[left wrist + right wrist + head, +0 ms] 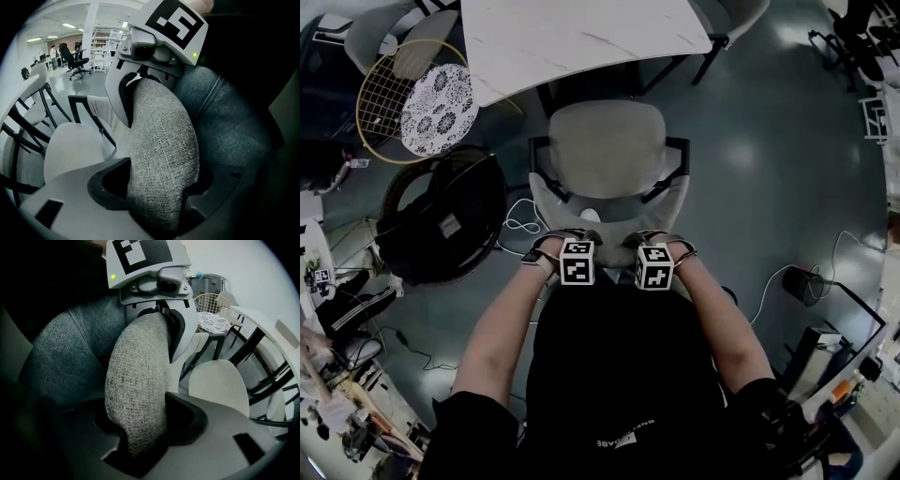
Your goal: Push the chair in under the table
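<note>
Chair [609, 141]: facing the surface [581, 37], seat front at its near edge, rest out | left tool [572, 236], right tool [652, 238]: each clamped on the padded backrest [609, 204] top | handling, judged: padding soft, frame stiff, fairly light; top rim is best hold, push evenly

Left gripper [157, 190]: jaws pressed on the top edge of the grey woven chair backrest [159, 126]. Right gripper [140, 86] straddles the same edge further along. Pale seat [70, 150] sits at left.
</note>
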The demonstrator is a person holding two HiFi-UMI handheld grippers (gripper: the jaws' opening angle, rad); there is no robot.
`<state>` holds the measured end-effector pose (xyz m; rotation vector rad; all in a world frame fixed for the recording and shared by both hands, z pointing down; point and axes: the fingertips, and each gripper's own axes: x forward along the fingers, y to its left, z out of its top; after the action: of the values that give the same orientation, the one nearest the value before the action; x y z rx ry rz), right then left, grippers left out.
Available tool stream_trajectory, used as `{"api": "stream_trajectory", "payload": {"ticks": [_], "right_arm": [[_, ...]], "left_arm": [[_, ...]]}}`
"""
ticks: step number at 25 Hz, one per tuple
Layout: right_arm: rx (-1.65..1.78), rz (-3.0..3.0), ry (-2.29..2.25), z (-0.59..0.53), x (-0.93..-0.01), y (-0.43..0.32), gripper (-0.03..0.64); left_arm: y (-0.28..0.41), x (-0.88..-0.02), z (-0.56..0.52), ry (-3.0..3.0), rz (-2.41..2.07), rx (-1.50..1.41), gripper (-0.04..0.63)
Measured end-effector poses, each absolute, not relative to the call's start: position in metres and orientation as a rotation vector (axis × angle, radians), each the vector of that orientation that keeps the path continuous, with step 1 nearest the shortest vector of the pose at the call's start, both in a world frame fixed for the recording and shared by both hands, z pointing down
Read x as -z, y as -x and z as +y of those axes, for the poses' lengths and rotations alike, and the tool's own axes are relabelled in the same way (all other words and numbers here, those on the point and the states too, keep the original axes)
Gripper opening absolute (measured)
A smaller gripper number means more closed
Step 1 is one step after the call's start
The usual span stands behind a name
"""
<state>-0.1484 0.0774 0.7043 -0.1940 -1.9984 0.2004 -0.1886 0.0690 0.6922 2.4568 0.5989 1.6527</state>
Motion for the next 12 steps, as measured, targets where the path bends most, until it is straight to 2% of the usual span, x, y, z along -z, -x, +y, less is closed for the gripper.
{"api": "stream_trajectory", "payload": {"ticks": [12], "right_arm": [[-0.218,-1.982,0.244,0.031,-0.706,0.14,0.192]], "left_arm": [[0.179,-0.69,0.023,-2.484,0.606,-1.571,0.279]]}}
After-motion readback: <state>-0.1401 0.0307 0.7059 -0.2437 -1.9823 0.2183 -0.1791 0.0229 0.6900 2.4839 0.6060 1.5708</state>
